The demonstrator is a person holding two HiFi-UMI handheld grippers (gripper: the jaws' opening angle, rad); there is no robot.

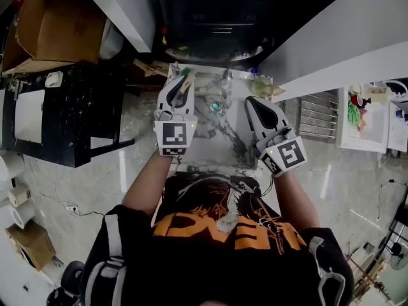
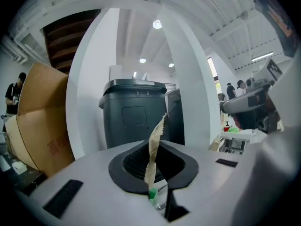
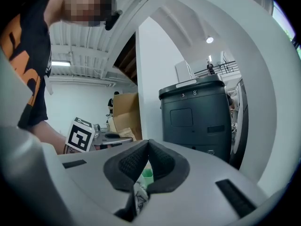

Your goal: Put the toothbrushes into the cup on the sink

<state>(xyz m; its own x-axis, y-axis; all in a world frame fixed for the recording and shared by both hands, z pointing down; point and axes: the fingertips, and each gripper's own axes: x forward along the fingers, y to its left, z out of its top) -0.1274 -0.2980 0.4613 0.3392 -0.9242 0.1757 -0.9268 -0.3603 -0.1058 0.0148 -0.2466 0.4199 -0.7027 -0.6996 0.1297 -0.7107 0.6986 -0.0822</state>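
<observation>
Nearest to me, my left gripper [image 2: 152, 167] is closed on a toothbrush packet [image 2: 153, 154]. The torn brown paper edge of the packet stands up between the pads, with a green piece and some clear plastic at the bottom. My right gripper [image 3: 148, 147] has its jaws pressed together. A white printed wrapper [image 3: 137, 197] with a bit of green is pinched in the gap under the pads. In the head view both grippers hang over the marble sink top [image 1: 223, 146], well apart from each other, the left one further forward. A small teal round thing [image 1: 215, 106] lies on the marble between them; I cannot tell if it is the cup. Behind the sink stands a dark grey bin [image 2: 134, 114], and to its left a cardboard box [image 2: 40, 121].
</observation>
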